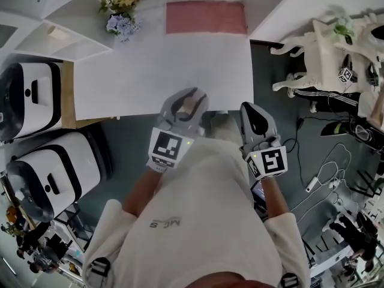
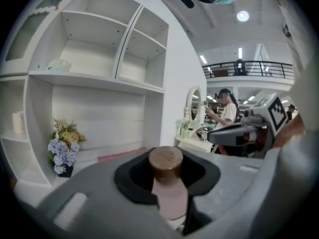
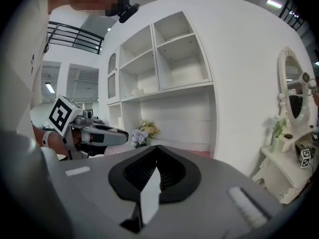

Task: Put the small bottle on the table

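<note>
white table (image 1: 162, 59); left gripper (image 1: 187, 99) jaws clamp 1 small bottle (image 2: 168, 188); right gripper (image 1: 254, 114) closed, empty

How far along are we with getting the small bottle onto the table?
Done: the small bottle is picked up, clamped in the left gripper. In hand: it hangs at the near edge of the table. Left: set it down and release. The right gripper is shut and empty.

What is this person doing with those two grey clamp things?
A person holds a gripper in each hand. The left gripper is clamped on a small bottle with a brown cap, held by the near edge of the white table and not yet set down. The right gripper is shut and empty beside it.
</note>
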Demonstrator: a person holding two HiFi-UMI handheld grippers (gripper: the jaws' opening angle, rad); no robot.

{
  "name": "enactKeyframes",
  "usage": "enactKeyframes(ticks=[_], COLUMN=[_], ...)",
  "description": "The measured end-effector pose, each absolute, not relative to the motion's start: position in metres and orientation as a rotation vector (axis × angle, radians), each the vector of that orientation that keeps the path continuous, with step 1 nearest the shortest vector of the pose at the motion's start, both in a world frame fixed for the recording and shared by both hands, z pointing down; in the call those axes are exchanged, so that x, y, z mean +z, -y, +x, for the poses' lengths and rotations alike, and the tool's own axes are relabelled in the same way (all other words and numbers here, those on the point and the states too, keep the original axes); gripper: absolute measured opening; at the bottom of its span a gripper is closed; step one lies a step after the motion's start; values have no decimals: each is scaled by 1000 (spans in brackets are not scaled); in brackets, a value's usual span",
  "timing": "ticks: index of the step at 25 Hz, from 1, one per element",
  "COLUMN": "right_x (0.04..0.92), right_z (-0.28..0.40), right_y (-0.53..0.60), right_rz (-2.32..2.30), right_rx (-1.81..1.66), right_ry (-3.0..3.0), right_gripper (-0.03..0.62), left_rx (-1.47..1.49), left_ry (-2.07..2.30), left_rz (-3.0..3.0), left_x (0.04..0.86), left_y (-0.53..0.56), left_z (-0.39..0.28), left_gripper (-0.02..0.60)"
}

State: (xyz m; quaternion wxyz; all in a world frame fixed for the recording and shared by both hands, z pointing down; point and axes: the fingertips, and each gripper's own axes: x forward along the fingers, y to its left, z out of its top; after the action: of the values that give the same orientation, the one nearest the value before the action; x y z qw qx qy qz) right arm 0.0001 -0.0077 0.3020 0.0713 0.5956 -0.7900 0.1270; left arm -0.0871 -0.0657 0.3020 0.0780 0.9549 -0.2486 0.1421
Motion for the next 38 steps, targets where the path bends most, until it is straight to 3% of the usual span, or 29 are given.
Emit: enactKeyframes(ticks=[21, 38], right_x=[363, 431], right_z=[55, 31], right_y=[72, 109], right_rz=[1543, 1292], right_rx=[356, 425], right_ry=[2450, 2647], right_gripper=[-2, -2], left_rx=[553, 552], left_ry=[985, 1340], left_rz=[2707, 2535], left_x=[384, 469], left_y=[109, 147], left_z=[-30, -43], left_gripper=[103, 103])
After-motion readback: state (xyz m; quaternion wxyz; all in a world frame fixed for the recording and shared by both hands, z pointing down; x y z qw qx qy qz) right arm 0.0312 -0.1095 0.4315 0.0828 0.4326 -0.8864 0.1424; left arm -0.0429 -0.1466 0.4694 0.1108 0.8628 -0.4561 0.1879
